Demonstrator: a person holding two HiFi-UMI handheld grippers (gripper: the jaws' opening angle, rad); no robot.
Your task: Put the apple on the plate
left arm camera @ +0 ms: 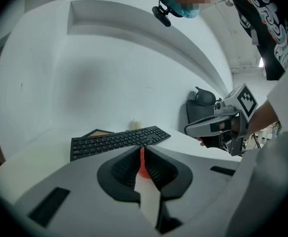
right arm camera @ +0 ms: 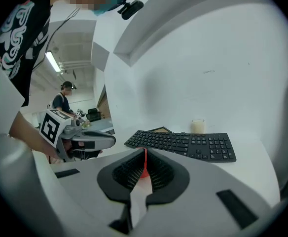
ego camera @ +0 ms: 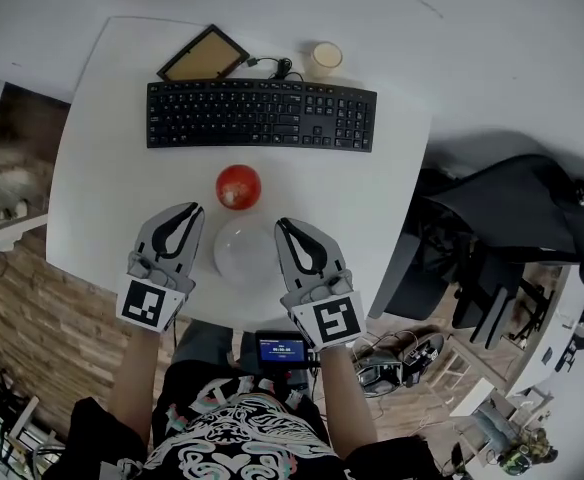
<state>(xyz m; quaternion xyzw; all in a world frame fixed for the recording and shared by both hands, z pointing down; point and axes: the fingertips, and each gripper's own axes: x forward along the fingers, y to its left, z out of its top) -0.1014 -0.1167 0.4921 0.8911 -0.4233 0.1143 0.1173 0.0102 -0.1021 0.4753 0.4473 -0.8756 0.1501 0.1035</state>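
Left claw (ego camera: 188, 209), right claw (ego camera: 282, 225) beside plate (ego camera: 243, 259)

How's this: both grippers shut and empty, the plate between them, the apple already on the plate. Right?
Not quite. The head view shows the apple on the table, between the plate and the keyboard, not on the plate. The rest holds: left gripper and right gripper shut and empty, plate between them.

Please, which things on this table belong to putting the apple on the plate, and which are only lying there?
For the job: apple, plate, left tool, right tool.
Lying about: keyboard, framed board, cup.
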